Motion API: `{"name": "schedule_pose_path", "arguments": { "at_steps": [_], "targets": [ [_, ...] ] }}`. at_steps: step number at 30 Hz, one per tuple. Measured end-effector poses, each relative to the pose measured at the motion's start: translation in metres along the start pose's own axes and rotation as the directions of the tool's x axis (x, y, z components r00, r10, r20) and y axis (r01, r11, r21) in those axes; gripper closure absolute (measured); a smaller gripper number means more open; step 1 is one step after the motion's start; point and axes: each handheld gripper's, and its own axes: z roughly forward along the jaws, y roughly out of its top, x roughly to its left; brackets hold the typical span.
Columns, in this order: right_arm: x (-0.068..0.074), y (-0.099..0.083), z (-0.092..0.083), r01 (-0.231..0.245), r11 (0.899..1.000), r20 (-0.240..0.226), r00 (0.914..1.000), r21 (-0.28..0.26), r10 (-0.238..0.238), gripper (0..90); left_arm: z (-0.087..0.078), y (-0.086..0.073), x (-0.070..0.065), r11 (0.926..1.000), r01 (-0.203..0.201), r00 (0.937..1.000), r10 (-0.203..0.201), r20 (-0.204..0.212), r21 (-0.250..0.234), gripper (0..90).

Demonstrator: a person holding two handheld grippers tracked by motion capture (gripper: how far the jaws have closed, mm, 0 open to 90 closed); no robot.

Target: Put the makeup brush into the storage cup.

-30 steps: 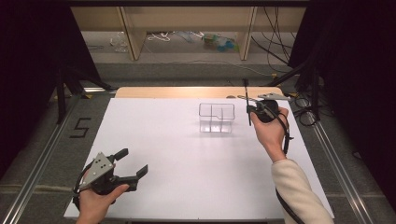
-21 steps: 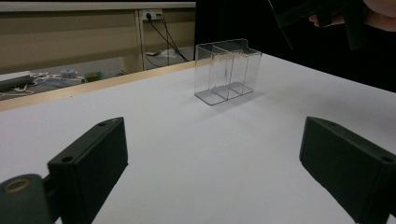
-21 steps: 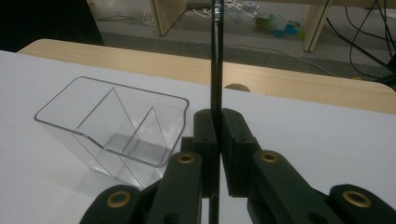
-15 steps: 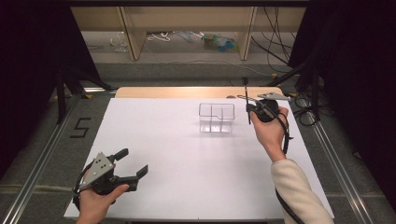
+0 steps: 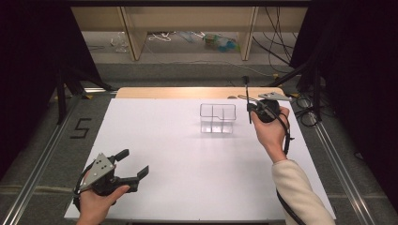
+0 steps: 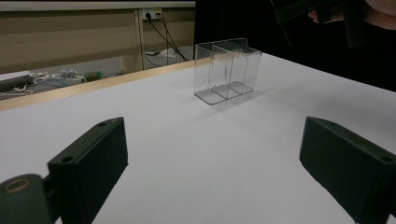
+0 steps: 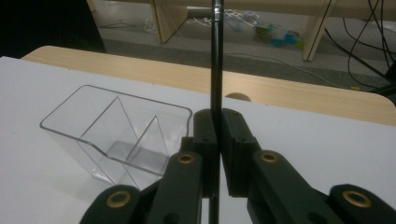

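While clamped upright in the right gripper (image 7: 215,154) just beside the clear divided bin (image 5: 217,118), looks light, stiff and slick, that thin black rod (image 7: 215,60). Best pinched near mid-length, as now. Left gripper (image 5: 133,164) gaping wide, holding nothing, well apart.

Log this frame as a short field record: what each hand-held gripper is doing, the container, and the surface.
right hand-held gripper: shut on a thin black rod, held upright beside the container
left hand-held gripper: open, holding nothing, near the table's front edge
container: clear divided box, upright, nothing visible inside
surface: white table
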Motion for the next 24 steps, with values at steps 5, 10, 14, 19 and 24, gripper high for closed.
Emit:
{"name": "schedule_pose_path", "arguments": {
  "at_steps": [5,10,14,19,24],
  "targets": [
    [0.0004,0.0000,0.0007,0.003,1.000,-0.001,1.0000,-0.003,-0.003,85.7,0.0001,0.0000,0.0000,1.0000,0.000,1.0000,0.000,0.000,0.001,7.5],
    [0.0012,0.0004,0.0010,0.009,1.000,0.003,1.0000,-0.013,-0.009,85.7,0.0000,-0.0001,0.0001,1.0000,0.000,1.0000,0.000,0.000,0.001,7.5],
    [0.0029,0.0010,0.0008,0.007,1.000,0.002,1.0000,-0.019,-0.006,85.7,0.0001,-0.0001,0.0000,1.0000,-0.001,1.0000,0.001,0.001,0.002,7.6],
    [0.0040,0.0022,-0.0003,0.016,1.000,0.009,0.9998,-0.013,-0.016,85.7,0.0002,-0.0001,0.0001,1.0000,0.000,1.0000,0.000,0.000,0.002,7.6],
    [0.0049,0.0034,-0.0011,0.013,1.000,0.010,0.9999,-0.022,-0.013,85.8,0.0003,-0.0001,0.0001,1.0000,0.000,1.0000,0.000,0.001,0.002,7.6]
  ]
}}
